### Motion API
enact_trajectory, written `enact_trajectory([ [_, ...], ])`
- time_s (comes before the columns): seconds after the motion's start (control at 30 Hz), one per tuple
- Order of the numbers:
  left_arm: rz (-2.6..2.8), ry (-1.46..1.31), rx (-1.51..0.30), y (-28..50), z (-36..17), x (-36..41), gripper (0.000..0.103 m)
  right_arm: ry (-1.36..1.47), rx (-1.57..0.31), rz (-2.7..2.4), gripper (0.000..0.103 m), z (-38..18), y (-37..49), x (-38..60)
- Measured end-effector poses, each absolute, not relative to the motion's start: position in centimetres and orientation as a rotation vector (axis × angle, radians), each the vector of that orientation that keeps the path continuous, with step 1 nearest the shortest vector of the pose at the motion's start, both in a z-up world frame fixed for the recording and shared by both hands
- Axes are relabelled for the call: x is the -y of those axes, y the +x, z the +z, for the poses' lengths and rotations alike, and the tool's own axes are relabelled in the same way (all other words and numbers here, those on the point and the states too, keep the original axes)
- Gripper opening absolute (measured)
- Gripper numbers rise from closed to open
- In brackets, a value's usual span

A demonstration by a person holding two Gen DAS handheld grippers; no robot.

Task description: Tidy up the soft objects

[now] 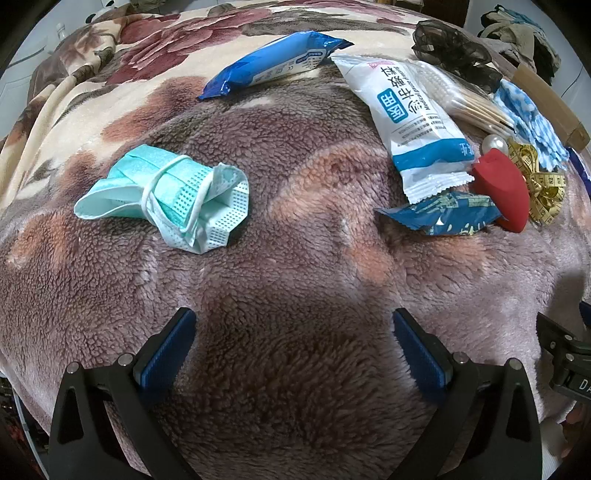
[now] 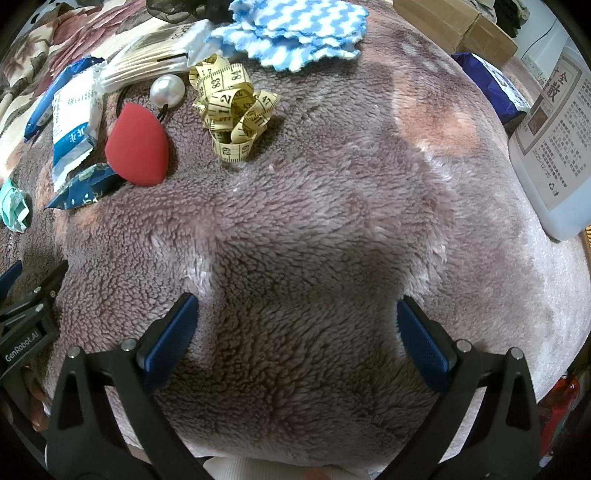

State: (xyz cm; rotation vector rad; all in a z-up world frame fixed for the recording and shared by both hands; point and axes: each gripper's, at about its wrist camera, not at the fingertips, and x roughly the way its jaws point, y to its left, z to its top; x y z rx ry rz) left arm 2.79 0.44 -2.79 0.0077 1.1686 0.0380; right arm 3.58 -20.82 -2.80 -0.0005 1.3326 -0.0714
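On the fleece blanket (image 1: pixel 295 280), the crumpled green face mask (image 1: pixel 166 199) lies alone at the left, well apart from the rest. Farther back is a blue wipes pack (image 1: pixel 273 62). To the right the clutter crowds together: a white sachet (image 1: pixel 413 122) overlapping a bundle of cotton swabs (image 1: pixel 476 107), a small blue packet (image 1: pixel 443 218) touching a red makeup sponge (image 1: pixel 506 188), then a tangled yellow tape measure (image 2: pixel 232 110) and a blue-white cloth (image 2: pixel 295 33).

The left gripper (image 1: pixel 293 328) hovers over bare fleece, fingers spread wide and holding nothing; the right gripper (image 2: pixel 297 321) is likewise released and empty.

The mask looks like the easiest first pick for the left side: approach low, straddle the bunched middle, not a loose ear loop, and pinch without snagging the pile. On the right, the sponge should compress readily, so a light squeeze at its broad end probably suffices; the pearl hair tie (image 2: pixel 167 90) touches it and may drag along.
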Motion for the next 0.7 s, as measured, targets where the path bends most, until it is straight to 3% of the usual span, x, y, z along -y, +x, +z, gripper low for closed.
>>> enact_trajectory([
  [0.7,0.051,0.014,-1.178,3.59,-2.58,0.67,0.103,-0.003,-1.334,-0.073,0.103,-2.81,3.59,20.82],
])
